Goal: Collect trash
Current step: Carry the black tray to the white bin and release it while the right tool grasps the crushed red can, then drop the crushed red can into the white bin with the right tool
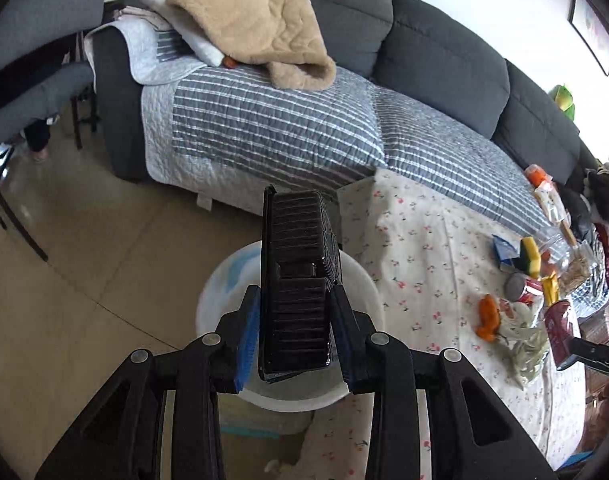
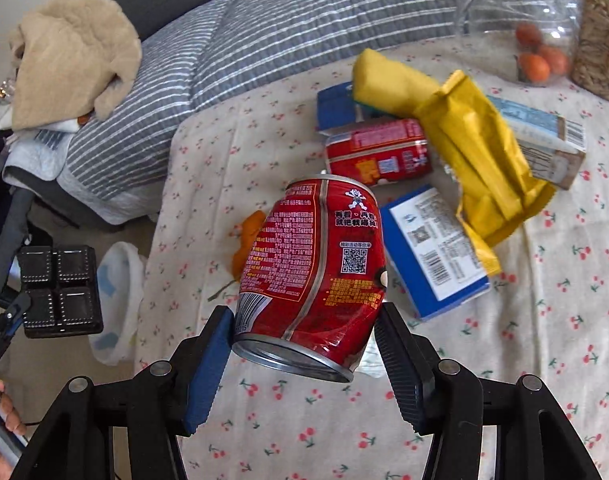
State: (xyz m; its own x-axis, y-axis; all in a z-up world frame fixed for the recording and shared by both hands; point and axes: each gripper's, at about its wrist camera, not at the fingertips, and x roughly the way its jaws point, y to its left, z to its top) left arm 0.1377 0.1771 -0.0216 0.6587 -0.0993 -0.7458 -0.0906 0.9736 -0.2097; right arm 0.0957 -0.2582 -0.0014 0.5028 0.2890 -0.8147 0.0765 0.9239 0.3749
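Trash: the pieces in play are a black plastic tray (image 1: 298, 284) and a dented red can (image 2: 310, 276), both off the table and in your grippers.
Left gripper (image 1: 294, 336): your fingers are clamped on the tray's two long sides, holding it edge-on and upright, so that it presents narrow to the opening below.
Bin (image 1: 368, 280): a white-lined bin stands on the floor just beside the table edge, directly under the tray; I judge you hold the tray there to drop it in.
Right gripper (image 2: 304, 360): the can sits between your fingers near its base, tilted, rim toward the camera. The left pad touches it; contact at the right pad is unclear, so I cannot tell whether the grip is closed.
Can position: raised above the floral tablecloth (image 2: 524, 360), well apart from the bin, presumably waiting its turn.
Remaining trash: a second red can (image 2: 378, 152), blue cartons (image 2: 432, 252), a yellow wrapper (image 2: 476, 148) and orange peel (image 2: 248, 240) lie on the cloth.
Not trash, by my judgement: the clear jar (image 2: 520, 32) with oranges.
Risk: the tray is wide against the bin mouth; release it vertical.
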